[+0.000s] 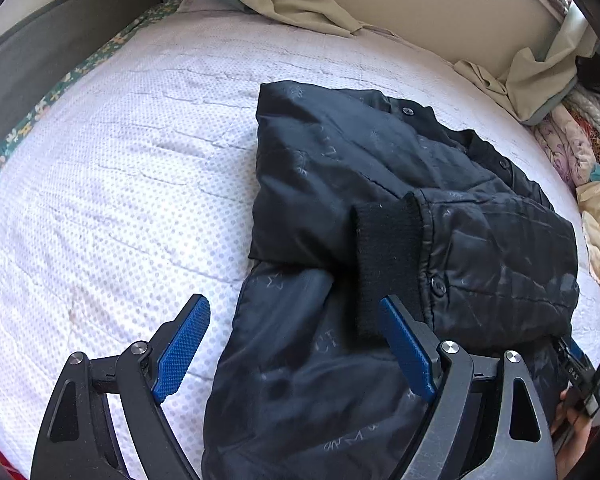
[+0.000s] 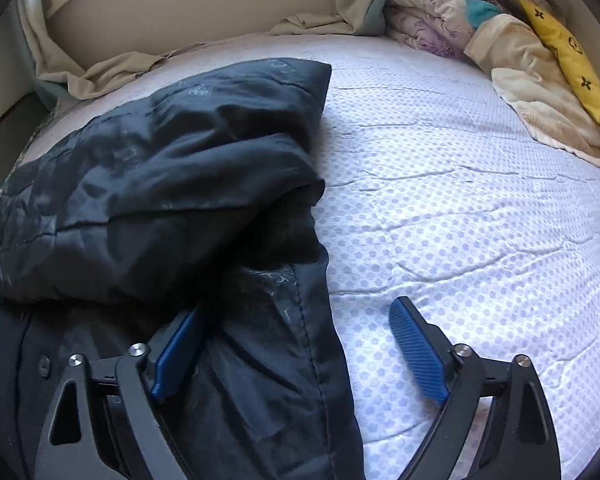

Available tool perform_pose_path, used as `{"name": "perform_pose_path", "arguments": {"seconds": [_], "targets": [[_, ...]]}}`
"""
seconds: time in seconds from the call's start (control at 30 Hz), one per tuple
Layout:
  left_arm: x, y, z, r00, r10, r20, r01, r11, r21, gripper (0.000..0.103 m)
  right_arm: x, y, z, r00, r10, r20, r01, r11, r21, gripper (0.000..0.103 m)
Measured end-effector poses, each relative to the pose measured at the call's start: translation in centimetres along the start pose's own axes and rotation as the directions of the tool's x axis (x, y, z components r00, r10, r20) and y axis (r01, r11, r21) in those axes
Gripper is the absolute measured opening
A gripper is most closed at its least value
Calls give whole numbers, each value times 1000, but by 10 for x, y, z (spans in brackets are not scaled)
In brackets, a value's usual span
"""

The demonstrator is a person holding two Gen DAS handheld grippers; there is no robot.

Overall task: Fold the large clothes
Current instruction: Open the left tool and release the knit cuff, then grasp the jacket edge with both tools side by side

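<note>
The black quilted jacket of shiny padded fabric [image 1: 340,208] lies partly folded near the middle of the white dotted mattress [image 1: 112,184], with 1 sleeve laid across its front so the black ribbed knit cuff [image 1: 384,260] rests on the body beside a row of snap buttons. It looks light but bulky, soft and rather slippery, so the padding will likely spring back and layers may slide; the firmest holds seem to be the stitched side hems and the ribbed cuff, not the puffy panels. The left gripper [image 1: 296,344] has its blue-padded jaws spread apart over the near left hem, gripping nothing. The right gripper [image 2: 300,344] is likewise spread wide, straddling the near right hem [image 2: 316,320], 1 pad tucked against the fabric and the other over bare mattress. Beige sheets [image 1: 300,4] are bunched along the far edge, and floral bedding [image 2: 440,20] with a yellow cushion [image 2: 568,52] is piled at the far right corner.
</note>
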State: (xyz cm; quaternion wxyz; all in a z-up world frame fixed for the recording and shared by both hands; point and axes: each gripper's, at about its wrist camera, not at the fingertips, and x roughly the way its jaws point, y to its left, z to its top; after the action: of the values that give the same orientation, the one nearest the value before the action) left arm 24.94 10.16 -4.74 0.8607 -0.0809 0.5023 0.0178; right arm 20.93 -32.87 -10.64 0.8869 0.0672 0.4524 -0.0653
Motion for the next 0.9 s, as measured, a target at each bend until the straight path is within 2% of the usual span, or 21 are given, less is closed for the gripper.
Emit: {"name": "perform_pose_path", "arguments": {"seconds": [0.1, 0.2, 0.3, 0.37, 0.47, 0.6, 0.67, 0.73, 0.83, 0.9], "targets": [[-3, -2, -10, 1000, -6, -12, 6, 1000, 22, 89, 3, 2, 1, 1000, 3, -11, -3, 1000, -11, 100], [-3, -2, -25, 997, -34, -70, 36, 999, 28, 88, 6, 1, 6, 1000, 12, -27, -12, 1000, -14, 101], [-13, 3, -39, 990, -61, -123, 65, 997, 30, 87, 7, 2, 18, 992, 40, -119, -46, 998, -43, 102], [-28, 10, -48, 990, -69, -125, 75, 996, 41, 87, -9, -7, 23, 979, 91, -184, -93, 996, -3, 99], [-56, 27, -63, 989, -96, -108, 101, 994, 37, 87, -54, -29, 14, 959, 225, -171, -214, 973, 84, 99], [-72, 53, -91, 976, -169, -141, 167, 986, -27, 87, -94, -59, -17, 938, 297, -177, -273, 951, 147, 99], [-68, 65, -105, 965, -195, -177, 184, 980, -75, 87, -103, -74, -42, 912, 358, -202, -317, 925, 210, 94], [-59, 73, -120, 947, -235, -221, 209, 969, -134, 87, -108, -82, -68, 869, 439, -227, -372, 883, 285, 88], [-42, 81, -136, 928, -258, -269, 213, 959, -186, 85, -107, -89, -93, 824, 511, -245, -412, 837, 361, 81], [-37, 85, -142, 922, -267, -280, 207, 952, -224, 83, -107, -88, -103, 814, 527, -243, -418, 824, 383, 79]]}}
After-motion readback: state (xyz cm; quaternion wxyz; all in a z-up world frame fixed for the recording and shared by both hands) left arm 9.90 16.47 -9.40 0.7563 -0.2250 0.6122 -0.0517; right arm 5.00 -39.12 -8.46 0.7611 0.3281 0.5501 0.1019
